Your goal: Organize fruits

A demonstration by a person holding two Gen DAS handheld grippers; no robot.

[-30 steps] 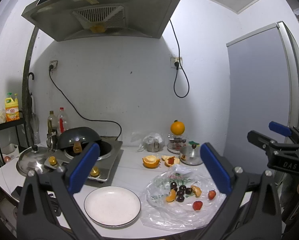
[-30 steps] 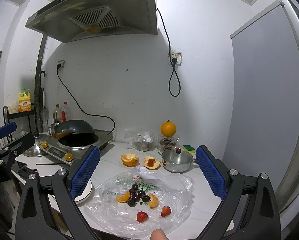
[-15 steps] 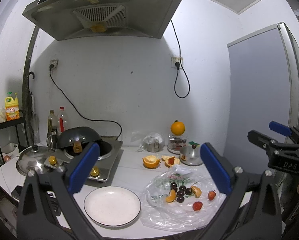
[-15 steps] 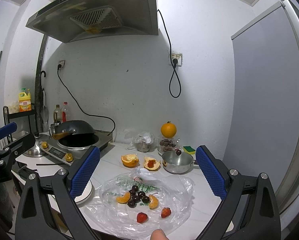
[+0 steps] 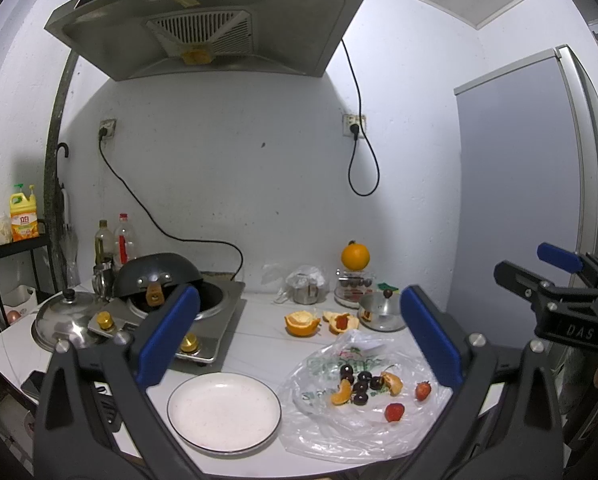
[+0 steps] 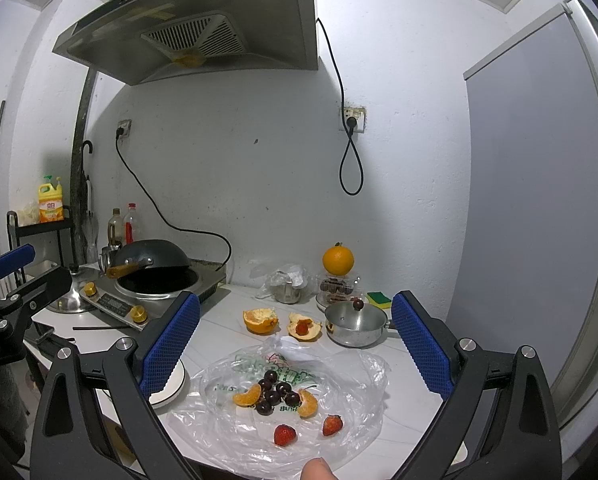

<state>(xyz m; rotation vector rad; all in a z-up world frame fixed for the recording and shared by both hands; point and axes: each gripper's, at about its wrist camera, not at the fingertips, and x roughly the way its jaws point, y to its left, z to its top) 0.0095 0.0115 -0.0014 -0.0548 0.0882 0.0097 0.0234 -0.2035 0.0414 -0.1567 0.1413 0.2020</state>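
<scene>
A clear plastic bag (image 5: 351, 424) lies flat on the white counter and carries two orange segments (image 5: 341, 394), several dark cherries (image 5: 359, 380) and two strawberries (image 5: 395, 412). It also shows in the right wrist view (image 6: 339, 420). An empty white plate (image 5: 223, 412) sits left of it. My left gripper (image 5: 299, 336) is open and empty above the counter's front edge. My right gripper (image 6: 295, 332) is open and empty, above the bag.
Orange peels (image 5: 302, 323) and a small steel pot (image 6: 355, 326) sit behind the bag, with a whole orange (image 6: 338, 261) on a container. A stove with a black wok (image 5: 159, 276) stands on the left. A grey fridge (image 6: 539, 220) stands on the right.
</scene>
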